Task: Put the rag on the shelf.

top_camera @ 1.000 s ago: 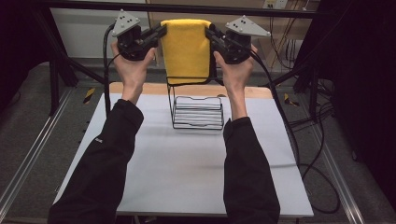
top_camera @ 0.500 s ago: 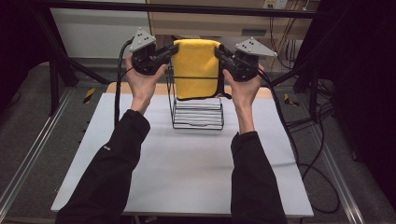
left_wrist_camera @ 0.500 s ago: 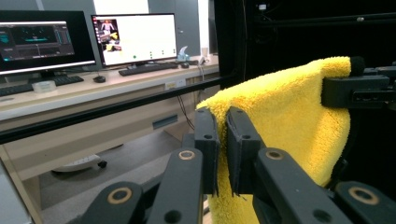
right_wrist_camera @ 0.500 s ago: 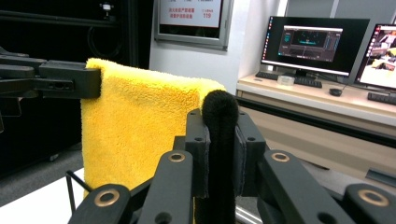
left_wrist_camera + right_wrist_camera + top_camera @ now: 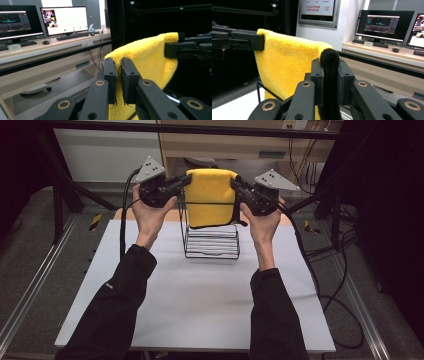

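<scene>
Both grippers, left (image 5: 184, 181) & right (image 5: 235, 185), clamped on top corners of yellow towel (image 5: 211, 197), have come down since a sec ago. Towel now hangs spread right over wire rack (image 5: 211, 242) on table (image 5: 200, 305); prob about to drape on it.

White table (image 5: 200, 310); monitors (image 5: 65, 20), keyboard (image 5: 71, 36) on desk (image 5: 37, 50) behind.
</scene>
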`<state>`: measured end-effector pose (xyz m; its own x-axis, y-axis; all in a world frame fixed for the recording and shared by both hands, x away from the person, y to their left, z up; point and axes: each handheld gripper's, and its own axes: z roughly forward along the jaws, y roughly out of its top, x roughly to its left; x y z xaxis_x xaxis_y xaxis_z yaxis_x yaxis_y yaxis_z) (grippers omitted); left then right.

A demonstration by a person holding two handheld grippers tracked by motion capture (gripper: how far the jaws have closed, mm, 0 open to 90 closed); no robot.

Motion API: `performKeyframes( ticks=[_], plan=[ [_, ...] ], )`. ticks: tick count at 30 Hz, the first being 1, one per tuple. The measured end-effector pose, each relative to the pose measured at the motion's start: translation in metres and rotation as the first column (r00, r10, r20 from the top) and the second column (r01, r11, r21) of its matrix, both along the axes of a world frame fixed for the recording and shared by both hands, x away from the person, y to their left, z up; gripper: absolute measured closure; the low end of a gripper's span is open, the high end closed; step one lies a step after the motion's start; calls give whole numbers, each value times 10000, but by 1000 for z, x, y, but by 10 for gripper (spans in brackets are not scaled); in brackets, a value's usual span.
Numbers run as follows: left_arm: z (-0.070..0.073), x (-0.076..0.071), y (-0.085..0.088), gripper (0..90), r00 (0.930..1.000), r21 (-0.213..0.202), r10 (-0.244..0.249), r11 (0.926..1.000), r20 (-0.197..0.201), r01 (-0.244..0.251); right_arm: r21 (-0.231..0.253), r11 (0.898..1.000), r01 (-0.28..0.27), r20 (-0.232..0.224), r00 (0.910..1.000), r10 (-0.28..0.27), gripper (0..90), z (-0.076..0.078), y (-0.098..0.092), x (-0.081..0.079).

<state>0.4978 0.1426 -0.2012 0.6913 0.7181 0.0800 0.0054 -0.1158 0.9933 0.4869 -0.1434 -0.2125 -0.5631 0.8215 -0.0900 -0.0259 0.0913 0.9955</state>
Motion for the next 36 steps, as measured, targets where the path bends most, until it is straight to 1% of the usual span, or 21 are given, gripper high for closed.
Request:
performKeyframes(
  ticks=[2,5,7,10,11,13,16,20,21,22,23,26,30,31,33,36],
  plan=[
    [-2,-3,1,835,10000,30,-40,10000,-48,40,-54,10000,-28,-11,10000,28,789,-1,0,-3],
    [-5,-6,3,835,9998,33,-138,9999,-152,138,-9,9999,-126,-55,9999,126,788,-5,0,-7],
    [-7,-9,2,835,9994,124,-196,9997,-271,200,-15,9999,-156,-156,9998,156,787,-7,0,-10],
    [-9,-13,2,834,9991,262,-287,9992,-303,295,2,9997,-224,-229,9995,224,786,-12,-2,-14],
    [-9,-16,1,834,9991,379,-289,9988,-302,300,-21,9997,-235,-273,9994,234,786,-13,-2,-15],
    [-11,-18,2,833,9988,483,-351,9982,-349,368,-89,9994,-334,-322,9989,331,785,-15,-3,-17],
    [-13,-22,3,832,9976,490,-491,9975,-494,515,-144,9989,-440,-456,9980,433,783,-18,-4,-22],
    [-15,-29,3,828,9967,762,-560,9953,-579,604,-258,9982,-550,-559,9970,534,782,-21,-5,-27],
    [-16,-31,3,827,9963,831,-592,9945,-618,642,-278,9979,-586,-504,9971,571,782,-22,-5,-27],
    [-18,-32,3,826,9958,830,-625,9942,-672,680,-275,9978,-603,-596,9965,586,781,-23,-5,-28],
    [-19,-33,4,825,9951,788,-649,9944,-742,707,-301,9976,-631,-583,9964,613,780,-24,-5,-29],
    [-23,-35,4,821,9937,825,-712,9935,-868,784,-390,9966,-726,-653,9954,700,776,-25,-5,-31],
    [-30,-36,4,813,9913,1149,-737,9896,-1093,862,-622,9940,-899,-899,9924,842,761,-27,-6,-30],
    [-32,-36,4,812,9908,1260,-712,9883,-1151,857,-715,9931,-928,-1000,9913,855,756,-28,-6,-30],
    [-37,-35,4,811,9888,1370,-693,9867,-1322,874,-936,9911,-948,-1066,9907,847,749,-31,-5,-30],
    [-42,-34,2,812,9871,1529,-624,9846,-1471,850,-999,9894,-1056,-1218,9882,931,737,-33,-5,-30]
  ],
)
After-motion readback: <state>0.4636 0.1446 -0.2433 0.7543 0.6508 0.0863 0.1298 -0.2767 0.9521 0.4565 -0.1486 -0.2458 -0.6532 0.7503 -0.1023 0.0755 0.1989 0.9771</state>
